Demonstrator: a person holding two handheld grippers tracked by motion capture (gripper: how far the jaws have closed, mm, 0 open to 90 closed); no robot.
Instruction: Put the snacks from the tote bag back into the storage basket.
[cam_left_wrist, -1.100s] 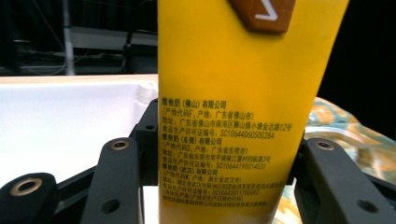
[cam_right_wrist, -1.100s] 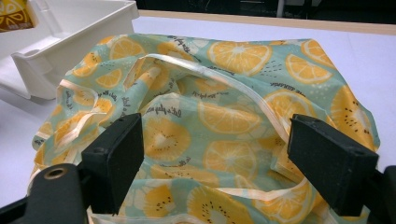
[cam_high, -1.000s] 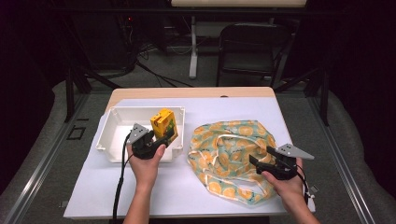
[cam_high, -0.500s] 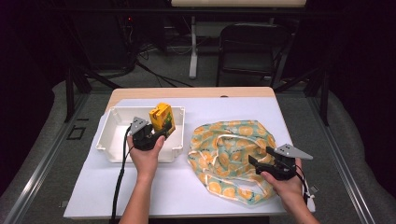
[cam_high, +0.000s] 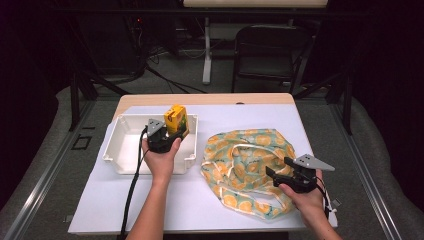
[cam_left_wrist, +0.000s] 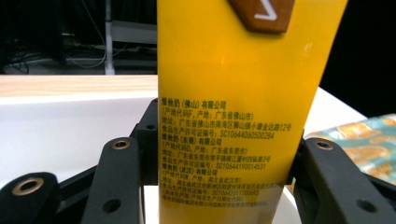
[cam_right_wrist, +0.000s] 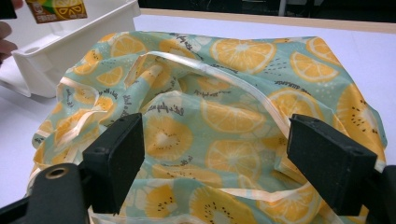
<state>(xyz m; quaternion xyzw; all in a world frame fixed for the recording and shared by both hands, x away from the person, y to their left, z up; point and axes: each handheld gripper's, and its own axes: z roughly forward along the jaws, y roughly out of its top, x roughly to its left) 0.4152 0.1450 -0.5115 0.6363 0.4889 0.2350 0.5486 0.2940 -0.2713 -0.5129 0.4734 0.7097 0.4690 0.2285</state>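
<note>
A yellow drink carton (cam_high: 176, 116) stands upright between the jaws of my left gripper (cam_high: 174, 131), which is shut on its lower part, above the right end of the white tray (cam_high: 120, 146). The left gripper view has the carton (cam_left_wrist: 233, 93) close up, printed with small text, and the black jaws press its two sides. My right gripper (cam_high: 278, 167) is open over the near right part of the orange-print cloth bag (cam_high: 245, 152). In the right gripper view its wide jaws straddle the crumpled bag (cam_right_wrist: 224, 70) and its pale handle, without pressing on them.
The white tray (cam_right_wrist: 70, 42) sits left of the bag on a white sheet (cam_high: 200, 200) that covers the wooden table. A black chair (cam_high: 270, 50) and desk legs stand beyond the far edge. A cable trails from the left gripper toward the person.
The left hand has carried the carton farther from the person, over the tray's right end. The right gripper and the bag have stayed in place.
</note>
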